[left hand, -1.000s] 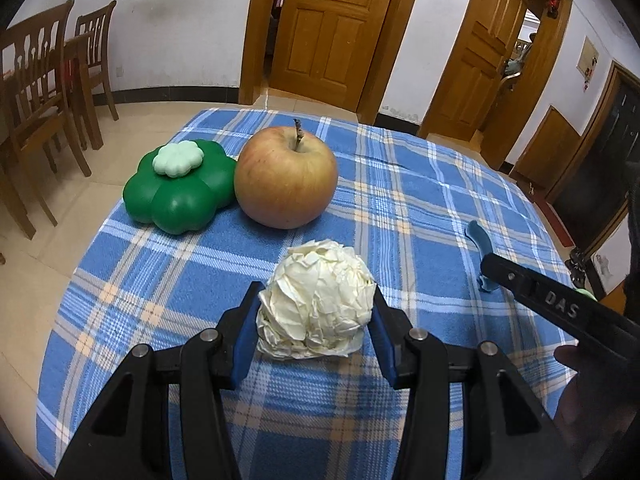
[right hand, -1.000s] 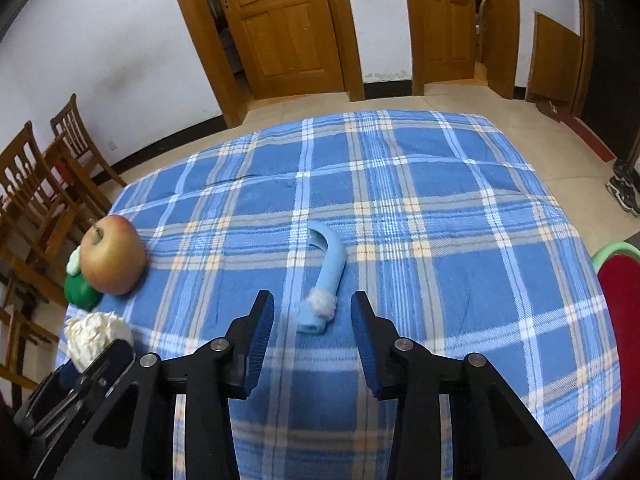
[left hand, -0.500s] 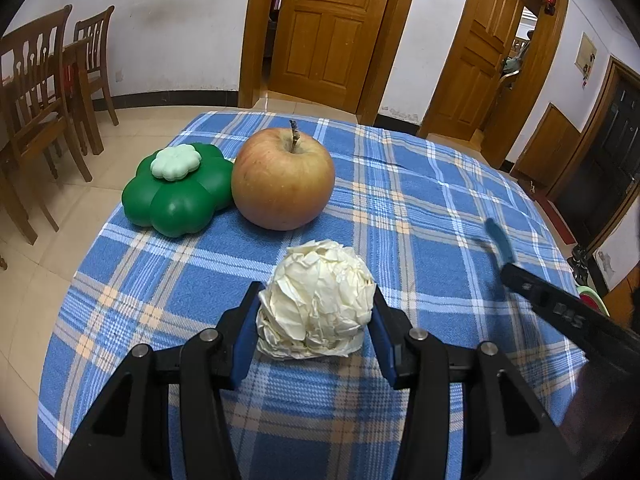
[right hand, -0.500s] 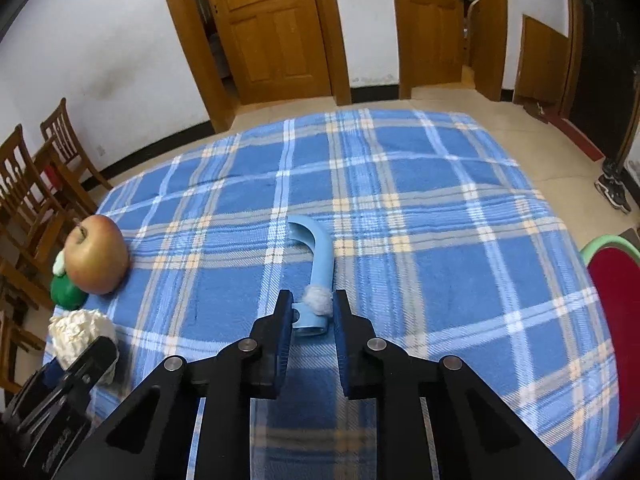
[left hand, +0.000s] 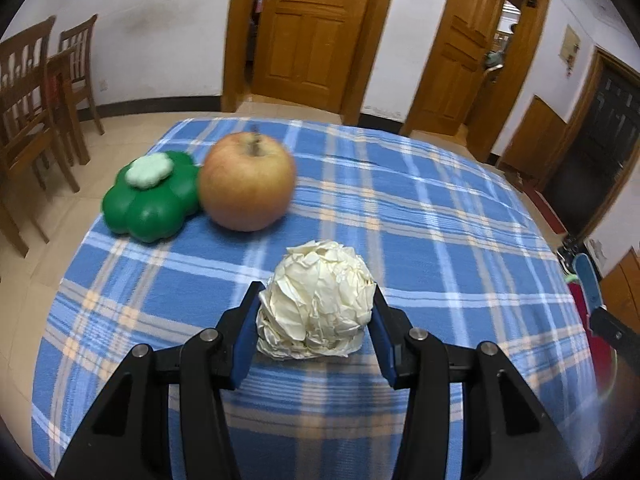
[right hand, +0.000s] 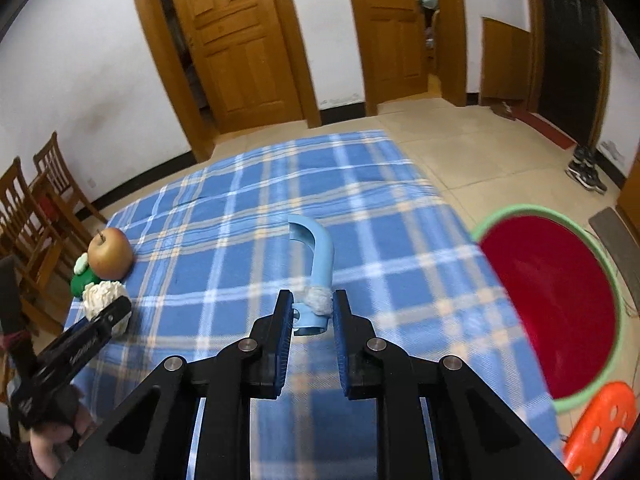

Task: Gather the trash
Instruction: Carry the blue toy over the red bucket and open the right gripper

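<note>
My left tongs [left hand: 316, 312] clamp the crumpled paper ball [left hand: 318, 304] near the apple [left hand: 247, 186]; my right tongs [right hand: 308, 312] pinch the blue curved piece [right hand: 316, 264].

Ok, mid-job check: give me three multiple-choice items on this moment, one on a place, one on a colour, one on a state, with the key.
1. Where is the green clover-shaped container?
A. touching the apple's left side
B. in the basin
C. on a chair

2. What colour is the inside of the basin?
A. blue
B. red
C. white

3. What is the right gripper doing?
A. hanging open, holding nothing
B. shut on the apple
C. shut on the blue curved piece

Key: 1 A, it sits against the apple on the checked cloth. 2 B, red with a green rim. 3 C, both pads press the piece's near end. The left gripper likewise clamps the crumpled paper ball.
</note>
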Available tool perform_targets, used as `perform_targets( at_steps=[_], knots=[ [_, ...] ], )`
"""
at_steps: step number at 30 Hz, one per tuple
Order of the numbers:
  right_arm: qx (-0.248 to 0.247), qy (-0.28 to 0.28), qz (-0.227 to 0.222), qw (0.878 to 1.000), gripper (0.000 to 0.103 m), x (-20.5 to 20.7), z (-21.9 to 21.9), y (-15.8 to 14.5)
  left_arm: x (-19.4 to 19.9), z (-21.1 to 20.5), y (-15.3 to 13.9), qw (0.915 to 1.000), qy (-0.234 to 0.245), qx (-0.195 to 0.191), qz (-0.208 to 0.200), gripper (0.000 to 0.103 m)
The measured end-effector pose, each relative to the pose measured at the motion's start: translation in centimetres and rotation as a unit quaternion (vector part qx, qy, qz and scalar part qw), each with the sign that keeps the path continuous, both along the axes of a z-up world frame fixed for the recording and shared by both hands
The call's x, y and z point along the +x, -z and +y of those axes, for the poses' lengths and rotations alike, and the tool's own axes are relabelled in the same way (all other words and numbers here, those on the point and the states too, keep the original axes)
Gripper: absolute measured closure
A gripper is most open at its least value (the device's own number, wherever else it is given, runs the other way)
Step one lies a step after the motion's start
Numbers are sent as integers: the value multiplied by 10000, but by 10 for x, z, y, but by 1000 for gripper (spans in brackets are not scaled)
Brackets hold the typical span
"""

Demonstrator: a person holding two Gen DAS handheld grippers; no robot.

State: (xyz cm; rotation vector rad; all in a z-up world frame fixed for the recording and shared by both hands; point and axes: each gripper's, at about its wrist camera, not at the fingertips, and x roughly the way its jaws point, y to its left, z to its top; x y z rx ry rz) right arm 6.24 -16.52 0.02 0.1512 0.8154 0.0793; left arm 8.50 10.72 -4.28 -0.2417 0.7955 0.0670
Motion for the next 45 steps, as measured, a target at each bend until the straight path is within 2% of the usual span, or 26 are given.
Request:
perform_targets(
  at_steps=[6, 11, 20, 32, 45],
  knots=[
    [-31, 273, -189, 9994, 84, -28, -31, -17, -5, -28, -12, 9992, 376, 95, -17, 53],
    [140, 533, -330, 9979, 84, -45, -57, -24, -13, -60, -32, 9967, 779, 100, -187, 53],
    [372, 973, -455, 9935, 84, -60, -109, -27, -16, -135, -51, 9879, 1532, 47, -221, 53],
    [742, 1454, -145, 9865, 83, -63, -180, 8, -6, -240, -49, 9692, 2453, 199, -31, 53],
    [1026, 1651, 221, 9807, 79, -53, -218, 49, 9, -304, -38, 9529, 3014, 340, 98, 53]
  ],
)
